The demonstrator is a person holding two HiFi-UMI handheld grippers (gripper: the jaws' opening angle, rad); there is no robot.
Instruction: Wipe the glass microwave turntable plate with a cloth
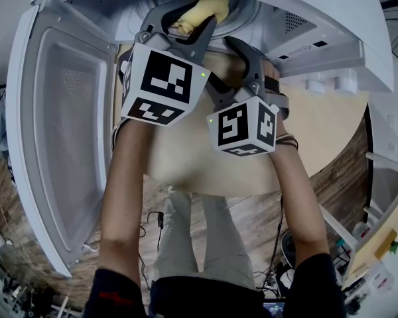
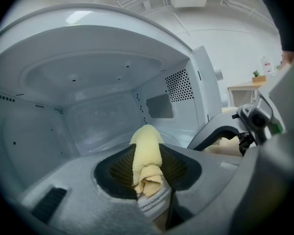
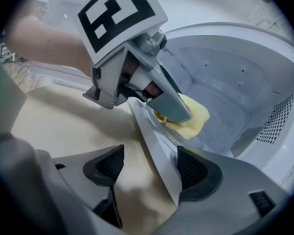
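Beige tabletop [image 1: 318,131] carries the open microwave [image 1: 331,38] at frame top. Inside, low in its cavity, the clear, glossy glass plate [image 3: 171,141] is barely discernible. The left gripper [image 2: 148,173] pinches the yellow cloth [image 2: 147,153]; the right gripper [image 3: 147,168] gapes. Unsteadied, the plate could likely skid under wiping pressure.

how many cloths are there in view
1. The yellow cloth is clamped in the left gripper, held inside the open microwave. No other shows, though part of the cavity is hidden.
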